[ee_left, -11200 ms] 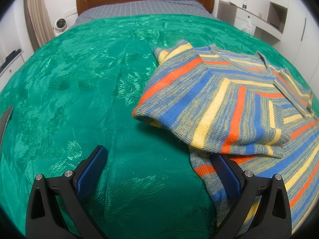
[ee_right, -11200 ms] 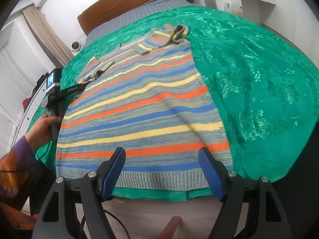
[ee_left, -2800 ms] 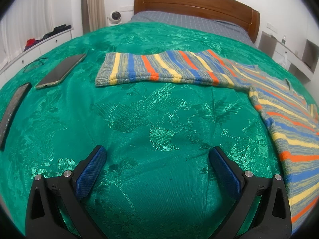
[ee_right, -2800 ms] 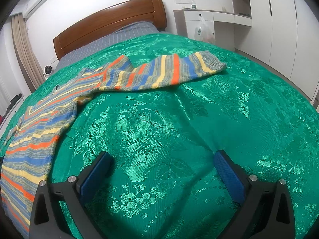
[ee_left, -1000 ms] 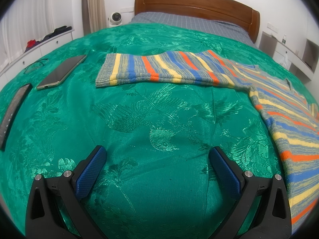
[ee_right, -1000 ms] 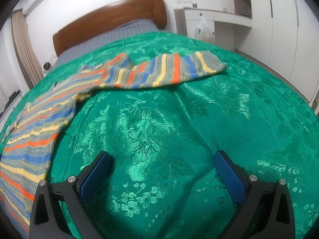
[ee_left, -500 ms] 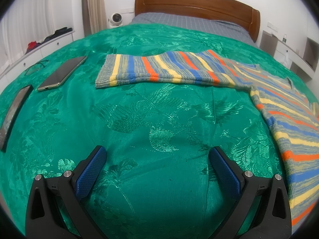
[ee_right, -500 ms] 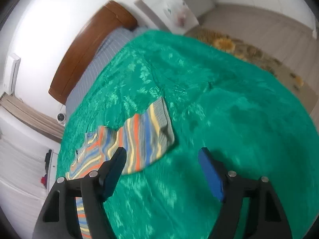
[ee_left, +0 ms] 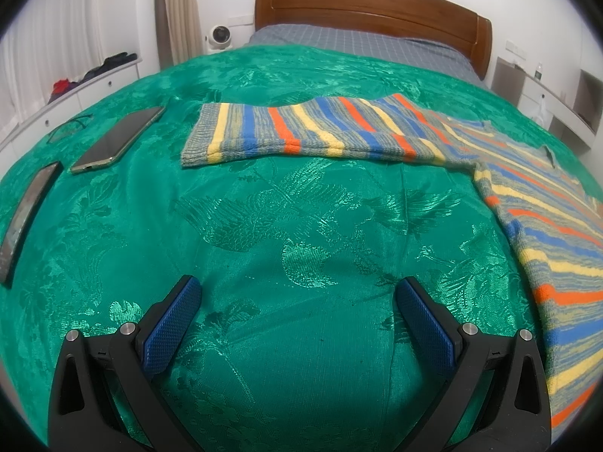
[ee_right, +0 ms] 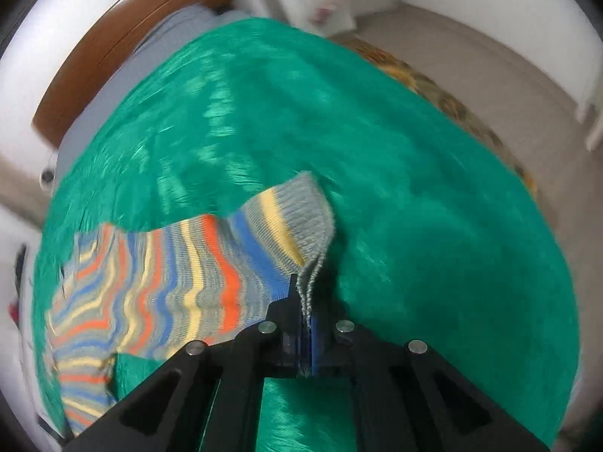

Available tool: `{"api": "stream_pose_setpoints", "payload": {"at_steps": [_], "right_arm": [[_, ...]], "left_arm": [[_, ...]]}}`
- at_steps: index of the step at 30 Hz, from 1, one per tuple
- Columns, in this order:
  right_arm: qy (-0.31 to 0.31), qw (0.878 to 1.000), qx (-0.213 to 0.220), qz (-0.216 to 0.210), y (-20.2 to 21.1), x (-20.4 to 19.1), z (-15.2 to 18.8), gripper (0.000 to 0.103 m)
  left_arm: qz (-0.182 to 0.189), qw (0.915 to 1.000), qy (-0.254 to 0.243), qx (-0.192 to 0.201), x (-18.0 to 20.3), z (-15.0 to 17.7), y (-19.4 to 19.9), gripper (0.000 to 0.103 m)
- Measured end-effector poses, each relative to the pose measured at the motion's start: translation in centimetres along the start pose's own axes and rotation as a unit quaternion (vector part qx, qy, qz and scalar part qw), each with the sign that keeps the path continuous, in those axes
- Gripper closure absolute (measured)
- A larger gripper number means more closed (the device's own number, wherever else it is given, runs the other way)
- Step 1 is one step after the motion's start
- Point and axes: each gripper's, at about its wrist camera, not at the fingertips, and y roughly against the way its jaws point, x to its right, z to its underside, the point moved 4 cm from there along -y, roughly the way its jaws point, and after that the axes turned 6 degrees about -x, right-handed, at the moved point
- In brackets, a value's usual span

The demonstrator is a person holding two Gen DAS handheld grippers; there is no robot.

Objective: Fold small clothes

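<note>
While the left tongs (ee_left: 296,301) hang spread wide and hold nothing just above the green bedspread (ee_left: 301,226), the right tongs (ee_right: 307,301) are clenched on the grey ribbed cuff of a striped sweater (ee_right: 181,282), its edge bunched between the two pads. Seen from the right wrist, that cuff (ee_right: 305,226) is raised off the bedspread (ee_right: 414,188), and the sleeve trails away from it to the left in blue, orange, yellow and grey bands, blurred in this view. Seen from the left wrist, nearest the tongs there is only bare green brocade with a woven bird and leaf pattern. Beyond that bare patch, the sweater (ee_left: 546,233) lies flat along the right side of the bedspread, and its other sleeve (ee_left: 301,132) stretches leftward across the middle, resting flat with its grey cuff at the far left end. To the left of that sleeve, well apart from it, a phone (ee_left: 117,139) lies face up on the bedspread, and a second dark flat device (ee_left: 26,218) lies nearer the left edge. Farther back, past the bedspread, a grey checked sheet (ee_left: 358,43) shows below a wooden headboard (ee_left: 373,3). A small white camera (ee_left: 218,35) stands left of the headboard, beside a beige curtain (ee_left: 177,11).
</note>
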Motion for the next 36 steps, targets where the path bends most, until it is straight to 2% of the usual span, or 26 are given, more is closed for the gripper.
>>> {"api": "stream_pose_setpoints", "payload": {"at_steps": [3, 6, 10, 13, 16, 19, 20, 21, 22, 23, 24, 25, 27, 29, 31, 32, 34, 36], "right_arm": [[0.031, 0.999, 0.005, 0.025, 0.2, -1.3, 0.0, 0.101], [0.037, 0.999, 0.029, 0.002, 2.1, -4.1, -0.2, 0.101], [0.107, 0.988, 0.075, -0.081, 7.6, -13.2, -0.2, 0.101], [0.158, 0.975, 0.076, -0.14, 9.2, -21.2, 0.6, 0.101], [0.199, 0.961, 0.053, -0.184, 8.5, -29.0, 2.4, 0.101], [0.221, 0.955, 0.033, -0.195, 5.8, -34.1, 4.1, 0.099], [0.222, 0.95, 0.017, -0.218, 4.4, -35.5, 4.9, 0.097], [0.215, 0.944, -0.005, -0.248, 3.3, -36.2, 5.5, 0.092], [0.195, 0.934, -0.05, -0.296, 1.5, -37.0, 6.0, 0.072], [0.172, 0.925, -0.083, -0.327, 0.1, -37.3, 6.6, 0.058], [0.15, 0.92, -0.099, -0.347, -1.0, -37.3, 6.9, 0.037], [0.137, 0.918, -0.102, -0.359, -1.6, -37.0, 7.1, 0.036], [0.134, 0.921, -0.097, -0.353, -2.1, -35.7, 7.3, 0.036], [0.143, 0.932, -0.086, -0.323, -2.2, -34.1, 7.4, 0.036], [0.17, 0.948, -0.059, -0.261, -1.6, -31.0, 7.4, 0.036], [0.183, 0.953, -0.048, -0.238, -1.4, -30.6, 7.7, 0.036], [0.218, 0.962, -0.018, -0.165, -1.1, -27.2, 8.3, 0.036], [0.235, 0.966, 0.005, -0.111, -1.1, -23.9, 9.0, 0.036]], "left_arm": [[0.0, 1.0, 0.0, 0.0, 0.0, 0.0, -0.1, 0.0], [0.0, 1.0, 0.0, 0.001, -0.1, -0.1, -0.1, 0.0], [-0.001, 1.0, 0.0, 0.001, -0.1, -0.1, -0.1, 0.0], [-0.001, 1.0, 0.0, 0.001, 0.0, 0.0, -0.1, 0.0], [0.0, 1.0, 0.0, 0.001, 0.0, 0.0, 0.0, 0.0], [0.001, 1.0, 0.0, 0.002, -0.1, -0.1, -0.1, 0.0], [0.001, 1.0, 0.0, 0.002, -0.1, 0.0, 0.0, 0.0], [0.001, 1.0, 0.0, 0.002, -0.2, -0.1, -0.1, 0.0], [0.001, 1.0, 0.0, 0.002, -0.1, 0.0, 0.0, 0.0], [0.001, 1.0, 0.0, 0.002, -0.1, 0.0, 0.0, 0.0], [0.001, 1.0, 0.0, 0.002, -0.2, -0.1, -0.1, 0.0], [0.001, 1.0, 0.0, 0.002, -0.1, 0.0, 0.0, 0.0], [0.001, 1.0, 0.0, 0.002, -0.1, 0.0, 0.0, 0.0], [0.0, 1.0, 0.0, 0.002, -0.1, -0.1, 0.0, 0.0], [0.0, 1.0, 0.0, 0.002, -0.1, 0.0, 0.0, 0.0], [0.0, 1.0, 0.0, 0.002, -0.1, -0.1, 0.0, 0.0], [-0.001, 1.0, 0.0, 0.003, -0.1, -0.1, 0.0, 0.0], [-0.001, 1.0, -0.001, 0.003, -0.1, -0.1, 0.0, 0.0]]}}
